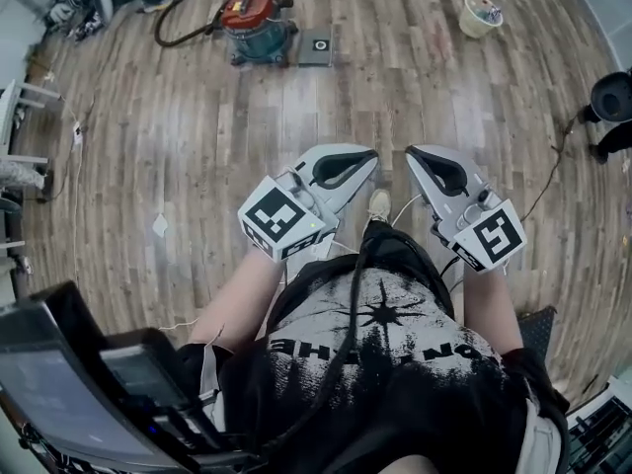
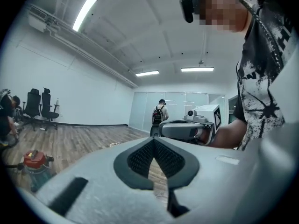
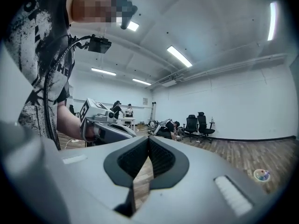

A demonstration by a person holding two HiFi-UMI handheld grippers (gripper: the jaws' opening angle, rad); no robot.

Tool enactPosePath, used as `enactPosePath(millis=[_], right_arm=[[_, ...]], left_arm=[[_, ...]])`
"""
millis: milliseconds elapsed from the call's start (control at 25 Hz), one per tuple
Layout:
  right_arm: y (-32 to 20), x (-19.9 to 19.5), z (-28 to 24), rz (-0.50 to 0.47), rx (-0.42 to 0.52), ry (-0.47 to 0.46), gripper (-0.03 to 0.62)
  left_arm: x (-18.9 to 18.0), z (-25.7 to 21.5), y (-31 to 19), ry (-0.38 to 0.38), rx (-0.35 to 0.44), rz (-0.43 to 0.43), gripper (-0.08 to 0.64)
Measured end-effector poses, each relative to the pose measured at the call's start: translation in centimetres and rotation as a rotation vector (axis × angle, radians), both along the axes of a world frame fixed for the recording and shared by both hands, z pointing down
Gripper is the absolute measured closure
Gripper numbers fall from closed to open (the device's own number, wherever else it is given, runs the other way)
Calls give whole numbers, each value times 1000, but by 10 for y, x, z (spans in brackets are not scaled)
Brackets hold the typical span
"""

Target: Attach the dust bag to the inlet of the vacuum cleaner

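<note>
Floor inventory, all places given from the vacuum cleaner [image 1: 259,26].

1. Vacuum cleaner: red lid over a blue-grey drum; upright on the wooden floor [image 1: 395,87], at the far end of your head view; also low at the left in your left gripper view [image 2: 33,164].
2. Hose [image 1: 178,30]: dark; runs from the vacuum cleaner's left side and curves away from it.
3. Flat grey square piece [image 1: 318,47]: lies just beside the vacuum cleaner on its right, with a dark mark at its middle; you cannot tell from here whether this is the dust bag.
4. Cream bowl [image 1: 481,15]: well apart from the vacuum cleaner, to its right; small coloured items inside.
5. White scrap [image 1: 160,225]: on the floor between the vacuum cleaner and you, off to the left.
6. Your left gripper [image 1: 363,158]: well apart from the vacuum cleaner, close to your body; jaws clenched together, pads meeting with nothing between them.
7. Your right gripper [image 1: 417,156]: equally far from the vacuum cleaner, side by side with the left; jaws likewise closed, empty.
8. Person with a backpack [image 2: 161,113]: standing well beyond the vacuum cleaner, near the glass partition.
</note>
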State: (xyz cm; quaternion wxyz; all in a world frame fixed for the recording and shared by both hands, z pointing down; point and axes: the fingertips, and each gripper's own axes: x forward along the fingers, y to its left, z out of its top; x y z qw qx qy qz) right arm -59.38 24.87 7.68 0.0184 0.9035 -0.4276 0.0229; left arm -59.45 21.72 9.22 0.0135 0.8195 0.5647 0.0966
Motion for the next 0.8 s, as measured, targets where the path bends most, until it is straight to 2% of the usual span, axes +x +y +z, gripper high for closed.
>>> enactPosePath(millis=[240, 440, 600, 800], right_arm=[[47, 78, -11, -44, 3, 31, 584], [89, 125, -8, -52, 5, 29, 584], [105, 152, -11, -69, -2, 24, 584], [101, 177, -14, -84, 6, 33, 584]], left_arm=[[81, -14, 45, 27, 13, -47, 560], [132, -17, 88, 49, 17, -51, 560], [158, -24, 105, 54, 13, -61, 560], [178, -20, 105, 39, 18, -76, 560]])
